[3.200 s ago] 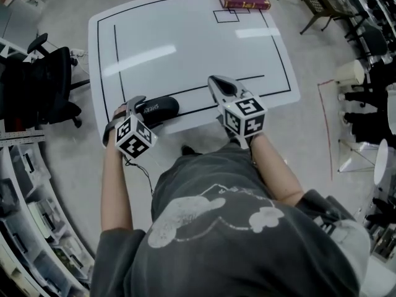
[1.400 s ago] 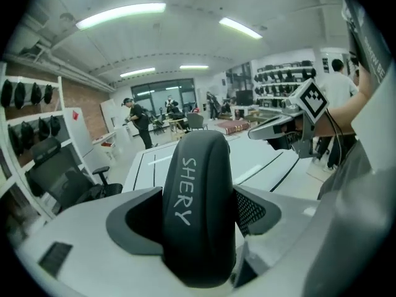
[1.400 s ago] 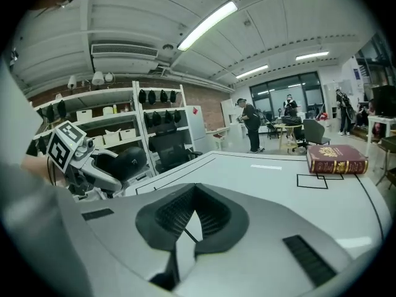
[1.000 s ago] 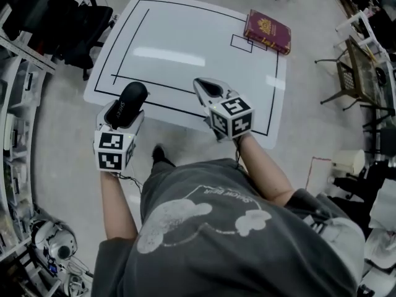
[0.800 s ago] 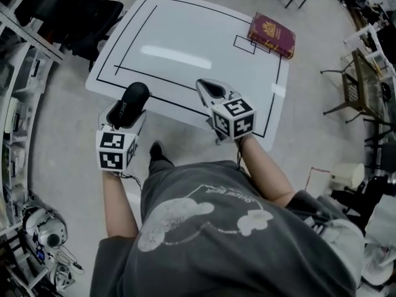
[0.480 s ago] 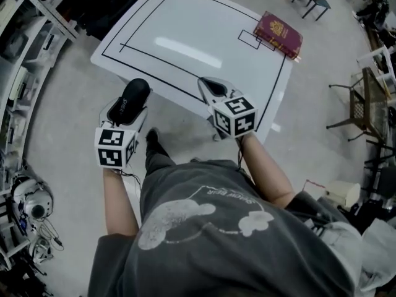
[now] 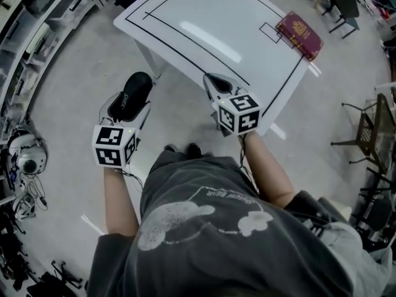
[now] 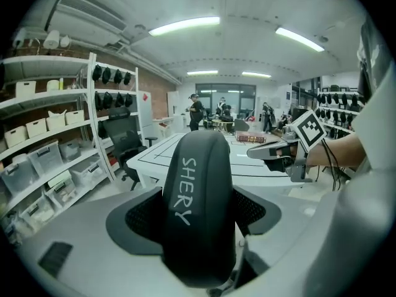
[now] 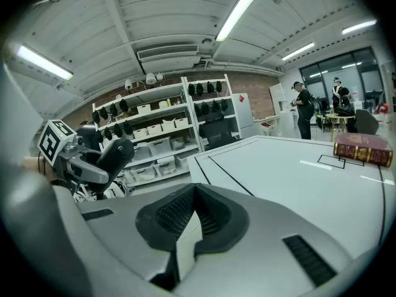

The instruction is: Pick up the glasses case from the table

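The black glasses case [image 7: 132, 95], lettered in white, is off the table and hangs over the floor at the left of the head view. My left gripper [image 7: 128, 106] is shut on it, one pad on each long side. In the left gripper view the case [image 8: 198, 209] fills the space between the jaws, standing lengthwise. My right gripper [image 7: 216, 86] hovers near the white table's [image 7: 204, 17] near edge, shut with nothing in it; its pads [image 9: 185, 228] meet. The right gripper view also catches the held case [image 9: 115, 155] at the left.
A dark red book [image 7: 299, 34] lies at the table's far right corner, by a small marked rectangle. Shelves with bins [image 7: 37, 36] line the left side. Chairs [image 7: 371, 135] stand at the right. People stand far off behind the table [image 8: 197, 111].
Both grippers have drawn back from the table. The left one, still gripping the case, has gone from above the table's edge to above the floor. The table now lies further up and right.
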Available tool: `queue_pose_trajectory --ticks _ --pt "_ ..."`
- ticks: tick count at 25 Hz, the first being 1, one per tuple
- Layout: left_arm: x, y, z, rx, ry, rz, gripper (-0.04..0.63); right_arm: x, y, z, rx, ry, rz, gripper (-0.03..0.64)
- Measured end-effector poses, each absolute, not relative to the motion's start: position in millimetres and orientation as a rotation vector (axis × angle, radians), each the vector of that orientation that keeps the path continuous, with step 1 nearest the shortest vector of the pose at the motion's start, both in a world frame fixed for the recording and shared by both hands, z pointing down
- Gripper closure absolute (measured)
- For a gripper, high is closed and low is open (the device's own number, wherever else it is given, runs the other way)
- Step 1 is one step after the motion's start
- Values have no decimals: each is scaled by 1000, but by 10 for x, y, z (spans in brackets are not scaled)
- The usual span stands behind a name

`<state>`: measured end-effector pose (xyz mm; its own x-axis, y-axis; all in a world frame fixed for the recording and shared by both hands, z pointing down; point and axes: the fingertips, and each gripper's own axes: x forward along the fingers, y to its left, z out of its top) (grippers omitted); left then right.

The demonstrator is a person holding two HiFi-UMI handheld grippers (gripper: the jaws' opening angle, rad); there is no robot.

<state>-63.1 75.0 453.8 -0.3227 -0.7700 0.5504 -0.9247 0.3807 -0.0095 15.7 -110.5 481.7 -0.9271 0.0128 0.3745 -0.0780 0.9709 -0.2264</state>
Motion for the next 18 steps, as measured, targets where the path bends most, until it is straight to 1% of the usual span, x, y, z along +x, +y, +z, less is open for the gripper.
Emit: queue_pose_trajectory --ticks 9,18 --pt "-497 1169 4600 1391 -2239 350 259 76 -687 4794 -67 -2732 288 618" --pt "-100 1902 4605 1362 -2248 274 259 288 17 4712 -108 -2720 247 618"
